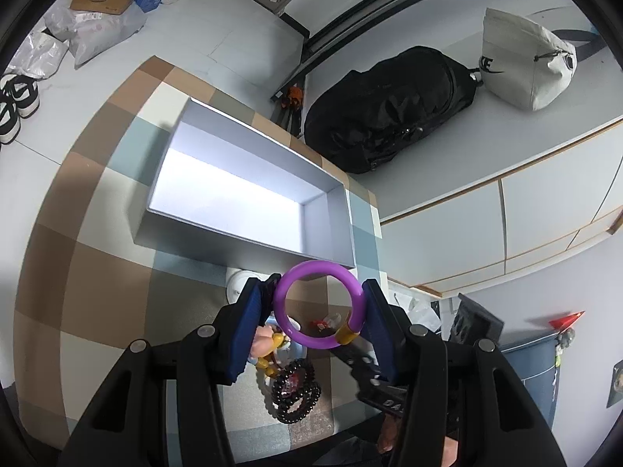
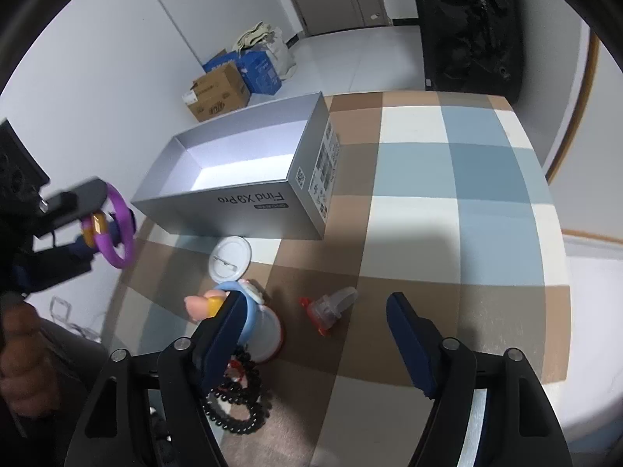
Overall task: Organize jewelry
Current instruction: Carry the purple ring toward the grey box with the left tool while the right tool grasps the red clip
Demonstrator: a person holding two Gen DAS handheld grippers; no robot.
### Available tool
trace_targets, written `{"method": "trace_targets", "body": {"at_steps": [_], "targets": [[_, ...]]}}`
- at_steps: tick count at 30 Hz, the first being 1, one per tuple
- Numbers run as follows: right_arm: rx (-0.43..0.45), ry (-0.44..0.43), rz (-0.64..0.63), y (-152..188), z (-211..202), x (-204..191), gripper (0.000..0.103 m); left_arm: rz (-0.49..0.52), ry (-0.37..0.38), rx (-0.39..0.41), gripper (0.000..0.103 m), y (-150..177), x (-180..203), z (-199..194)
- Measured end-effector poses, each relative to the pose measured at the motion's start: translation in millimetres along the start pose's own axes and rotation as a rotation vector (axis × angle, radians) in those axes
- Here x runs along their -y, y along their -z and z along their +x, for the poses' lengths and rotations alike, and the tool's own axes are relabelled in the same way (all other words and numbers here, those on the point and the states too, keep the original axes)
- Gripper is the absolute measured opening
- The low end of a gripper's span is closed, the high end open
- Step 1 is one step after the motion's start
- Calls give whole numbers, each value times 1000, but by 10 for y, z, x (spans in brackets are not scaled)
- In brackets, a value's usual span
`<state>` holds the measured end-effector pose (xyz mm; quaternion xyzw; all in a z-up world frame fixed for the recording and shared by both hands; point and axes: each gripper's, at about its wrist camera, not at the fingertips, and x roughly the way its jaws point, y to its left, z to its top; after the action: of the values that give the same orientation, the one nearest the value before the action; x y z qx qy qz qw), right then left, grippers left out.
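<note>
Purple bangle (image 1: pixel 319 307) sits pinched across its width in your left gripper (image 1: pixel 317 311), raised above the bench (image 2: pixel 447 233), just short of the grey box (image 1: pixel 249 194). Its gold clasp (image 1: pixel 346 335) points back toward you; being round, it has no real long axis. Smooth curve against flat pads: it could squirt out. Your right gripper (image 2: pixel 311 330) hangs wide, holding nothing.

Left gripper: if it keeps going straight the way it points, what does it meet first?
Likely the box: the left gripper, shut on the purple bangle, points at its near wall or over its rim. Height is unclear.
</note>
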<state>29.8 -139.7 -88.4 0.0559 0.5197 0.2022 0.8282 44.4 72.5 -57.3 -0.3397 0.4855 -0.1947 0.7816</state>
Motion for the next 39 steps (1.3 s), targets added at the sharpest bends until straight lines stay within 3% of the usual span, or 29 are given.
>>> {"method": "trace_targets", "body": {"at_steps": [5,7,9,16,19,22,29,33,39], "targets": [[-41,40,-36,6,126,-57,51,-20,-11,13,46,-10,-47,-27],[-37,56,-33,5,116,-63,40,-21,-28,30,46,-18,-53,-54],[-46,68,-30,3,131,-55,23,-25,-24,37,46,-39,-62,-84],[-36,51,22,-22,90,13,21,-51,0,64,46,-139,-80,-161],[5,3,60,-53,-22,39,20,-55,-12,93,46,-175,-68,-197],[90,-54,62,-89,-258,-33,20,-37,-72,145,46,-204,-25,-244],[268,-124,-40,-295,-621,-339,21,-50,-102,200,46,-309,-57,-205],[274,-162,-33,-528,-589,-433,21,13,-178,207,46,-374,29,-125],[224,-167,-67,-859,-372,-465,21,40,-162,183,46,-537,78,16]]}}
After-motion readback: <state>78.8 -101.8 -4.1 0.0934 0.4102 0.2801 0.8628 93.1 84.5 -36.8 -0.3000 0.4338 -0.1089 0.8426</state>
